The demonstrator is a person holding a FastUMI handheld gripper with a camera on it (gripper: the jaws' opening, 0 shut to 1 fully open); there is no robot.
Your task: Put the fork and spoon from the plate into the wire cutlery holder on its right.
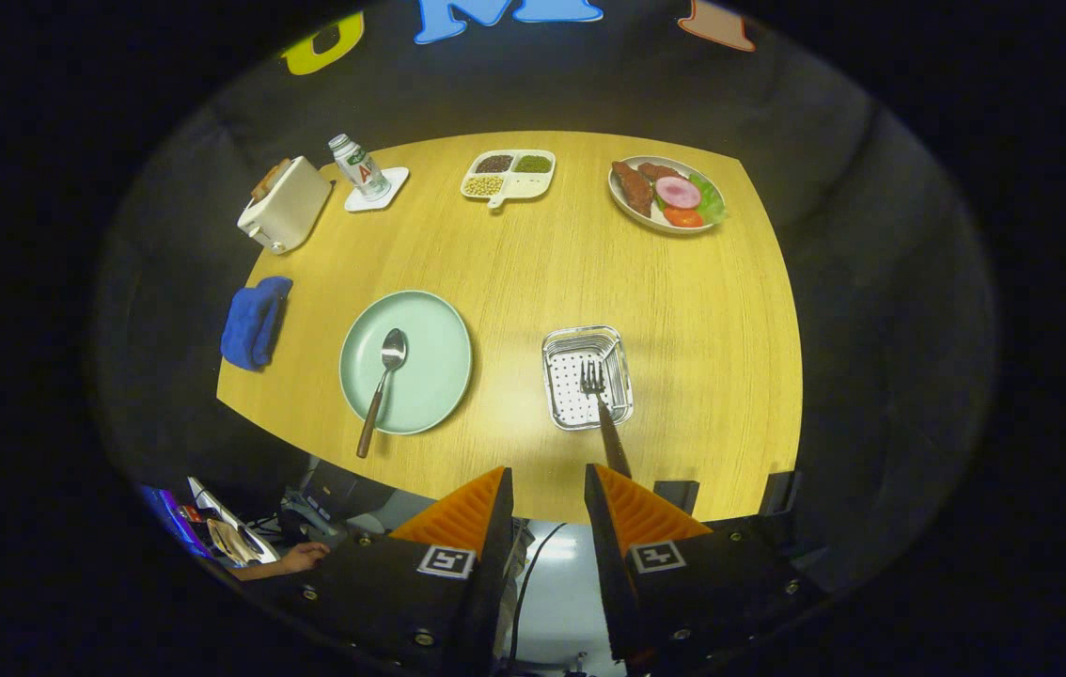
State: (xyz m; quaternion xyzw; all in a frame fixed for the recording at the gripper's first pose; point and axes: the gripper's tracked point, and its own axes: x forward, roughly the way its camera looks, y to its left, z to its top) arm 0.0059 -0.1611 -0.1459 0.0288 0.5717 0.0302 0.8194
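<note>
Claw (547, 498): two orange ribbed fingers standing apart with a clear gap, nothing pressed between them. It sits high above the near edge of the round pale wooden table (533, 263).

Just ahead of the right finger, at about 1 o'clock: metal fork with dark brown handle (601, 404). Its tines lie inside the square wire cutlery holder with perforated base (587, 376); the handle leans out over the holder's near rim toward the right finger. Whether the handle end touches that finger I cannot tell. Fork looks delivered.

At about 11 o'clock, well apart from the claw: round pale green plate (406, 362) with the metal spoon with brown wooden handle (383, 387) on it. Bowl near plate centre; long axis runs 12-to-6, slightly tilted; handle end overhangs the near rim, pointing toward the claw's side.

Judgement: next move is leftward and down, fingers straddling the handle crosswise.
</note>
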